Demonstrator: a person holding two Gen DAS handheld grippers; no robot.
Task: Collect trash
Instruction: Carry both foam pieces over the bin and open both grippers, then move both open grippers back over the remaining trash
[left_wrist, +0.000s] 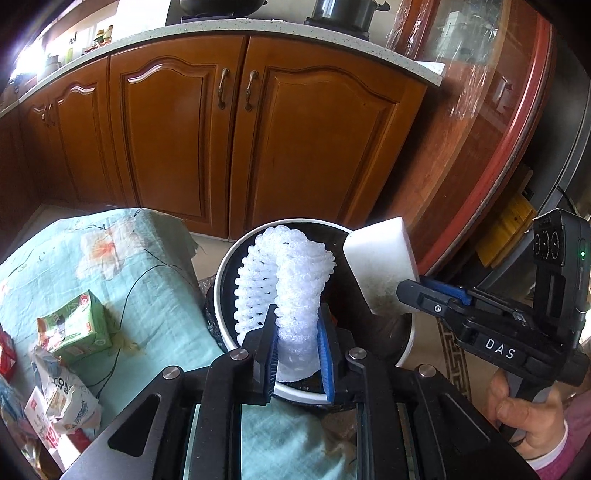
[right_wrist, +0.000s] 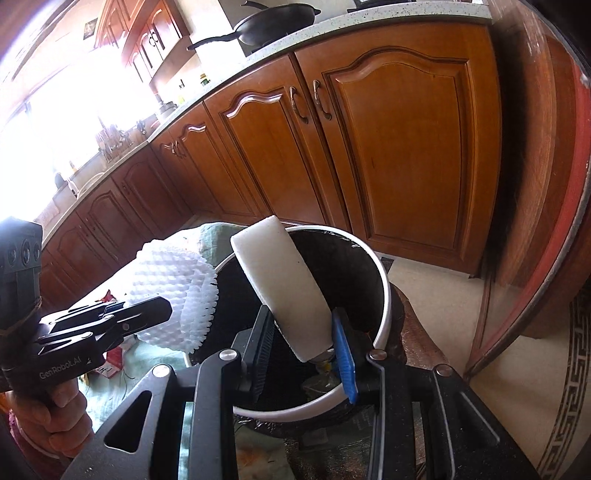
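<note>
My left gripper (left_wrist: 297, 339) is shut on a white foam fruit net (left_wrist: 288, 280) and holds it over the round white-rimmed trash bin (left_wrist: 221, 266) lined with a black bag. My right gripper (right_wrist: 304, 345) is shut on a white foam block (right_wrist: 284, 284) and holds it upright above the same bin (right_wrist: 384, 295). The foam block (left_wrist: 380, 266) and the right gripper (left_wrist: 417, 295) show at the right of the left wrist view. The net (right_wrist: 173, 288) and the left gripper (right_wrist: 147, 314) show at the left of the right wrist view.
A table with a light green floral cloth (left_wrist: 140, 280) stands left of the bin. On it lie a green carton (left_wrist: 74, 328) and crumpled wrappers (left_wrist: 59, 398). Brown kitchen cabinets (left_wrist: 221, 140) stand behind. A red-edged round glass table (left_wrist: 517, 147) is to the right.
</note>
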